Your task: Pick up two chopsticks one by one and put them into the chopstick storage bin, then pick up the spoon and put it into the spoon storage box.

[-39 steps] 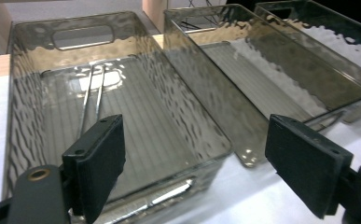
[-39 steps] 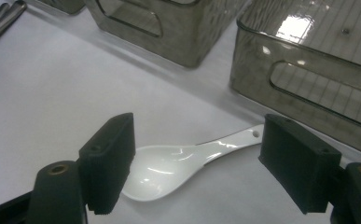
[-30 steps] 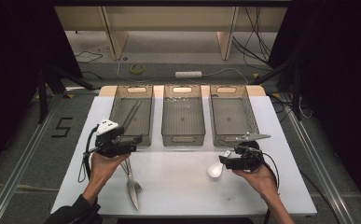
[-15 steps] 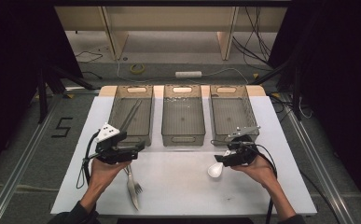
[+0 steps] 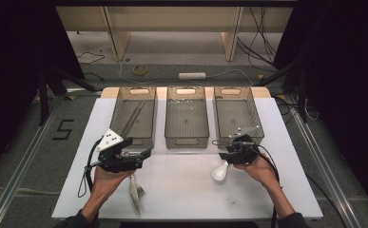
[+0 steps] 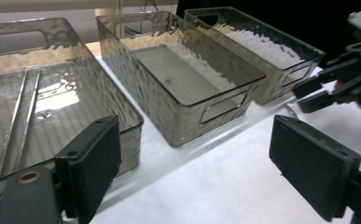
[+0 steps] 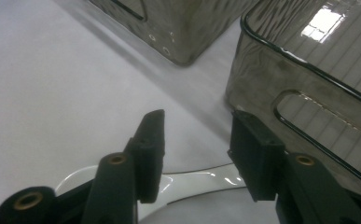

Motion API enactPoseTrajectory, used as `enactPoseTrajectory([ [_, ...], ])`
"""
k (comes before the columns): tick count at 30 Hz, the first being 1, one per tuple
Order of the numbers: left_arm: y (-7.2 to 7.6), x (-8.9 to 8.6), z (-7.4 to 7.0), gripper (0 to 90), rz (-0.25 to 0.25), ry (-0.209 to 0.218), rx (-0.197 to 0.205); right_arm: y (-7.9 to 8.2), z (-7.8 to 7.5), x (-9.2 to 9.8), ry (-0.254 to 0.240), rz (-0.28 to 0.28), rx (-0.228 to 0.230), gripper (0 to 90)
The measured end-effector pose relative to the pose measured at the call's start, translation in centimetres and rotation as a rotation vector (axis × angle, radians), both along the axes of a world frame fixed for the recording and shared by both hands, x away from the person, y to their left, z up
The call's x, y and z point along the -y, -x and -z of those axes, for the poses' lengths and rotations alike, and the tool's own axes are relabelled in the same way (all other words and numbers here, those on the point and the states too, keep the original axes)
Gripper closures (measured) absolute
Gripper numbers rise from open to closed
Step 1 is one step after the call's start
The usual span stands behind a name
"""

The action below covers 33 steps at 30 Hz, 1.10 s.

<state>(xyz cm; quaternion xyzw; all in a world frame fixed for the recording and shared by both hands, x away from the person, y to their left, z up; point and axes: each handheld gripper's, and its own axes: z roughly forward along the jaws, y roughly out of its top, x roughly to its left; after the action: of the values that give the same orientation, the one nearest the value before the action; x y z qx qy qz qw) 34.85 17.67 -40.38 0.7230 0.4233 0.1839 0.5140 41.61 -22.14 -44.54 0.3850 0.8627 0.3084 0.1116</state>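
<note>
A white spoon [image 5: 219, 172] lies on the white table [image 5: 181, 194], with its handle toward the right bin. My right gripper [image 5: 226, 156] is at that handle. In the right gripper view the spoon [image 7: 192, 184] lies across the gap under my right gripper [image 7: 199, 140]. Its jaws have just been closing, but the pads stand apart from the handle. My left gripper [image 5: 145, 153] is open wide and holds nothing in front of the left bin [image 5: 116, 109]. In its own view the left gripper [image 6: 197, 158] looks toward the bins. A metal fork [image 5: 136, 190] lies beside the left hand.
Three smoky clear bins stand in a row: the left bin [image 6: 122, 112] holds long metal chopsticks [image 5: 133, 118], and the middle bin [image 5: 185, 141] and right bin [image 5: 255, 114] look bare. Dark floor with cables lies beyond the table.
The right gripper has moved up and left over the spoon's handle and its jaws have narrowed. The left gripper has drifted slightly to the right, still open.
</note>
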Motion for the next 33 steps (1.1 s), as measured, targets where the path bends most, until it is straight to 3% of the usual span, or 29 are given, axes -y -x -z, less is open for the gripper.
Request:
enactPoseTrajectory([
  [12,0.2,0.2,0.1,16.4,0.015,-0.006,0.005,-0.6,0.9,-0.3,0.048,-0.019,-0.014,78.2],
  [22,0.2,0.4,0.1,16.4,0.023,-0.014,0.01,-0.9,1.8,-0.1,0.119,-0.024,-0.02,86.4],
  [27,0.3,0.4,0.0,16.4,0.024,-0.02,0.011,-1.1,1.9,0.3,0.115,-0.018,-0.028,89.9],
  [33,0.3,0.5,0.0,16.4,0.03,-0.027,0.021,-0.6,1.7,0.9,0.143,-0.005,-0.054,90.0],
])
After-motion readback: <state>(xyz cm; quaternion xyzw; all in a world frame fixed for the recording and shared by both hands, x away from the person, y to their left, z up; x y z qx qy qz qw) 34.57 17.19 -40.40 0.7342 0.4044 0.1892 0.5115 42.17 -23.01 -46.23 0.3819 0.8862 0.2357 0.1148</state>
